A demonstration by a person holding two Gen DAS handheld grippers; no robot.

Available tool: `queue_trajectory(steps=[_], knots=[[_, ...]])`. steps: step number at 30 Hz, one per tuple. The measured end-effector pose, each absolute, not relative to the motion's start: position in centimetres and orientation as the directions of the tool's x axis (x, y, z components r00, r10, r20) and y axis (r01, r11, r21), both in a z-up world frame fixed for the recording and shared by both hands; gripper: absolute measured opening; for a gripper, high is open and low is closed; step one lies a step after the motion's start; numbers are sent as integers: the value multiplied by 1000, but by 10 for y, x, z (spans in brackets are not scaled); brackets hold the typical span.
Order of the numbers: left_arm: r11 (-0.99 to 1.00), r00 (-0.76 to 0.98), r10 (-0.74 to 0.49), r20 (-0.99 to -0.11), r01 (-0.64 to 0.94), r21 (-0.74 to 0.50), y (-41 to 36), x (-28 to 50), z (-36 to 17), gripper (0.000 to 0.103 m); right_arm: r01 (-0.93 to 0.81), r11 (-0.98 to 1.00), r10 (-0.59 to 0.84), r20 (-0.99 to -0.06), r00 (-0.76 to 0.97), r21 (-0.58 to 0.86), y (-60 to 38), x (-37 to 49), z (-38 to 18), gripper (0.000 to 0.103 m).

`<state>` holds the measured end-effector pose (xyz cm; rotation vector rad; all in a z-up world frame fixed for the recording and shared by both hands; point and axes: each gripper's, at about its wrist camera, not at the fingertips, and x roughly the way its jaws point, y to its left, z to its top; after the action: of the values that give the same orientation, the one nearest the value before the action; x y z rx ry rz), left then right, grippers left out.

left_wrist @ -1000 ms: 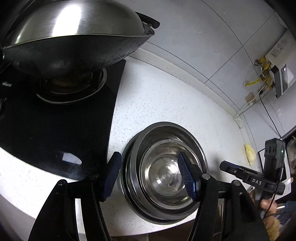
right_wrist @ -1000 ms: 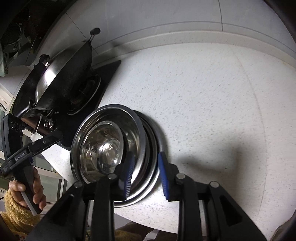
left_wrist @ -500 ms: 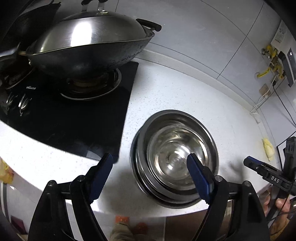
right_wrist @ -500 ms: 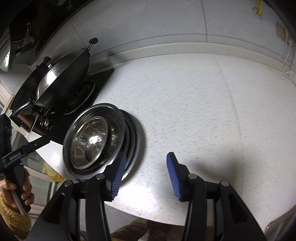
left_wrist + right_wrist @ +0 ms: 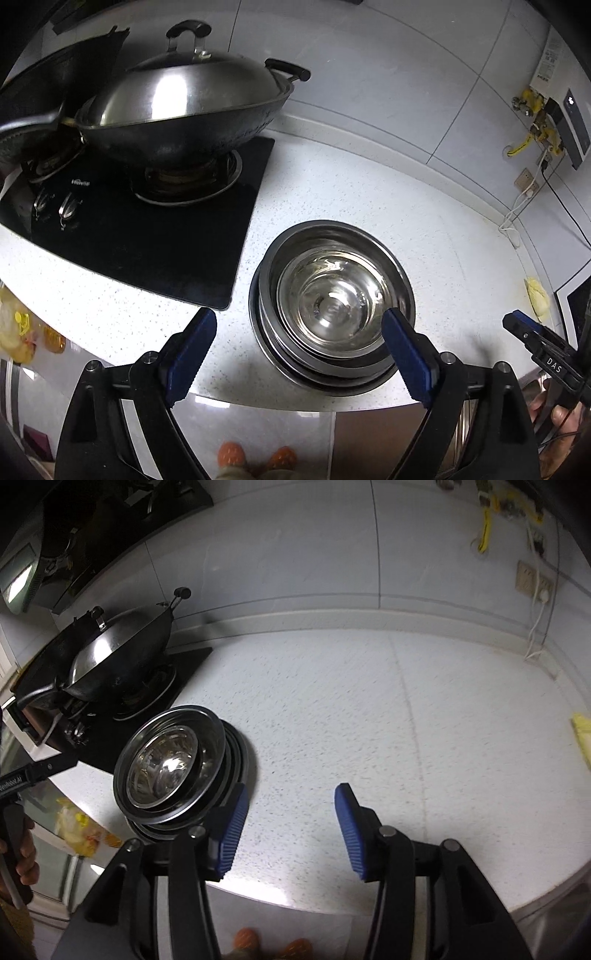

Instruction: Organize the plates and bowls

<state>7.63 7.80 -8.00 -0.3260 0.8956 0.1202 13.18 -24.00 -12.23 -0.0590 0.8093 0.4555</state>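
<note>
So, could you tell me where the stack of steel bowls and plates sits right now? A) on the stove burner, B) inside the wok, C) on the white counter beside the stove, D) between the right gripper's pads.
C: the stack rests on the white counter beside the black stove, clear of both open grippers.

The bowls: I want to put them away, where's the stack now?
The stack of bowls sits on the white counter near its front edge, just right of the stove.
</note>
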Motion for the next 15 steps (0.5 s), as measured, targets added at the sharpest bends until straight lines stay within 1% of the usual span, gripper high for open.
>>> queue_trajectory(steps=[4, 7, 12, 15], knots=[[954, 645, -48, -763, -197, -226, 78, 71, -72, 91, -381, 923, 311, -680, 665, 50, -237, 111, -110, 48], [966, 656, -66, -752, -146, -213, 81, 62, -69, 91, -335, 942, 259, -651, 713, 8, -235, 92, -102, 48], [972, 669, -101, -736, -90, -215, 100, 43, -65, 91, -259, 966, 190, -613, 767, -24, -225, 57, -91, 48], [972, 678, -113, -726, -75, -221, 112, 33, -63, 91, -224, 974, 154, -607, 779, -40, -216, 35, -88, 48]])
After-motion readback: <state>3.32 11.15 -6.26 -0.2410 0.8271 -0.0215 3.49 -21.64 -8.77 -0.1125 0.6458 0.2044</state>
